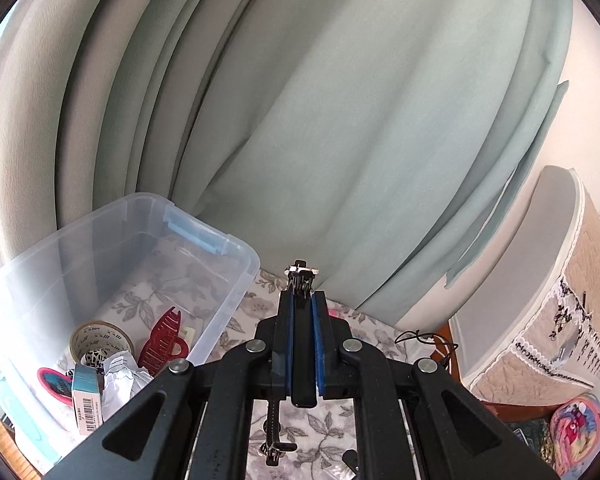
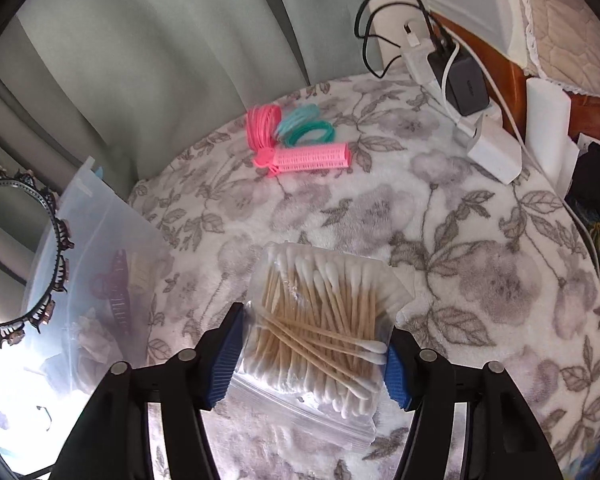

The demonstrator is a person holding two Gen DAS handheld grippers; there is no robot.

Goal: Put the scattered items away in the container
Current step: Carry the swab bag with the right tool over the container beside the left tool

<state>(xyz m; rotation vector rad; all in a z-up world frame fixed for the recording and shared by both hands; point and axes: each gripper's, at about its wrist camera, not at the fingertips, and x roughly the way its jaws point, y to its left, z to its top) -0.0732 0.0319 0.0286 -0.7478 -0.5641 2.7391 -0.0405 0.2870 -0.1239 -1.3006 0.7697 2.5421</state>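
Note:
My left gripper [image 1: 302, 300] is shut on a black toothed headband [image 1: 300, 272], whose end sticks out past the fingertips. In the right wrist view that headband [image 2: 54, 264] hangs over the clear plastic container [image 2: 100, 224]. The container [image 1: 236, 264] sits to the left of the left gripper and holds a red hair claw [image 1: 162, 340], a tape roll [image 1: 100, 336], crumpled paper and a small box. My right gripper [image 2: 312, 364] is open, its blue pads [image 2: 226, 356] on either side of a clear bag of cotton swabs [image 2: 320, 312] lying on the floral cloth.
A pink hair roller [image 2: 312, 158], pink hair ties [image 2: 262, 126] and teal hair ties [image 2: 310, 132] lie at the far side of the cloth. Chargers and cables [image 2: 460, 76] crowd the far right corner. Curtains [image 1: 300, 120] hang behind the table.

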